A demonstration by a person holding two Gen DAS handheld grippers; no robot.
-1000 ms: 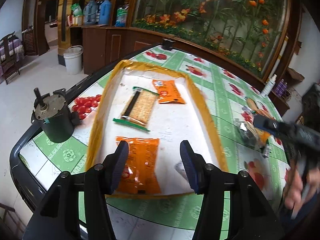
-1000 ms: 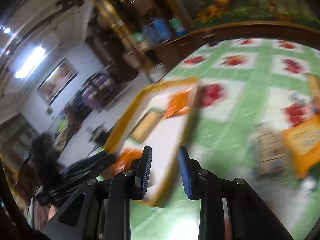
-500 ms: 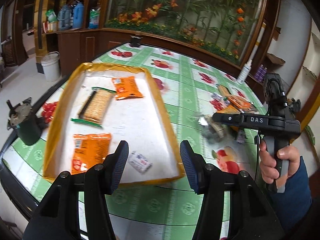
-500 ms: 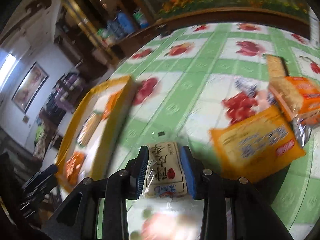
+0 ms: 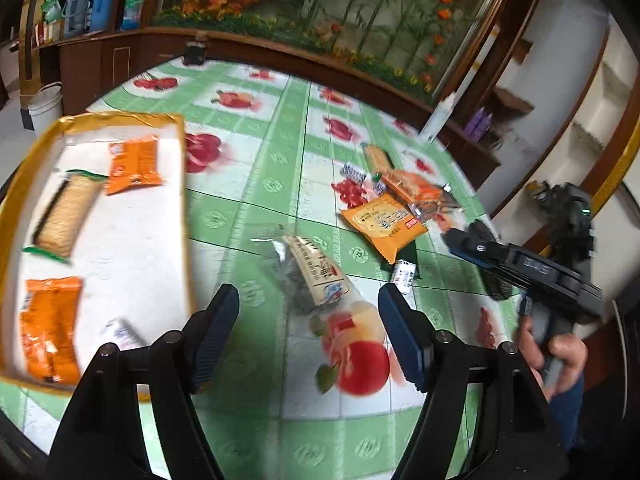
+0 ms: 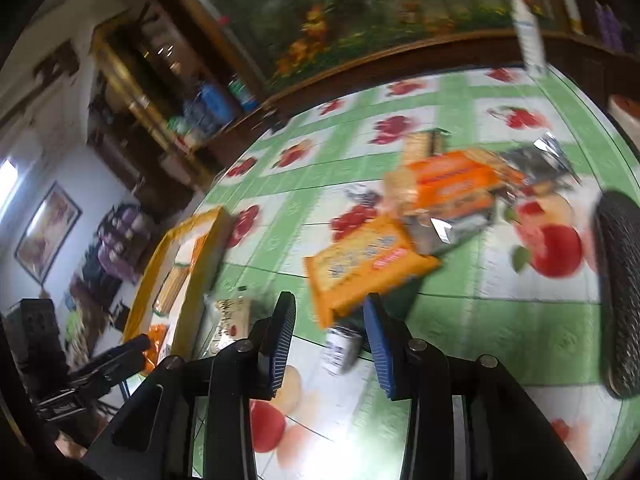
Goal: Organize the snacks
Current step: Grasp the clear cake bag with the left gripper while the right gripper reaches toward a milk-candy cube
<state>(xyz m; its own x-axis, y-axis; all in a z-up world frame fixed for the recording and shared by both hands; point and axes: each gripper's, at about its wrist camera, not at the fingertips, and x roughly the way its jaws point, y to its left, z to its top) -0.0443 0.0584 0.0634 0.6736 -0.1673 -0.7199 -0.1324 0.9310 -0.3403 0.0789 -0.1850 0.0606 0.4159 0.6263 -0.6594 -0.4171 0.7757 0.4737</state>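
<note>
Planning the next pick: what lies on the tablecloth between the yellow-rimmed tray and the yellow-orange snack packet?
In the left wrist view, one clear-wrapped snack pack with a printed label lies between the tray and packet.

One tray (image 5: 186, 200), left of the left tool's fingers. In it: two orange packets (image 5: 134, 166), one cracker pack (image 5: 68, 216), one small white sachet (image 5: 122, 332); four items counted.

On the tablecloth (image 5: 256, 184) ahead of the tool: one clear packet with a printed label (image 5: 316, 276), one yellow-orange packet (image 5: 382, 224), one orange-wrapped cracker pack (image 5: 412, 188), one tall cracker pack (image 5: 378, 158), three small white sachets (image 5: 404, 276). The far cluster is blurred, so this count is approximate.
</note>
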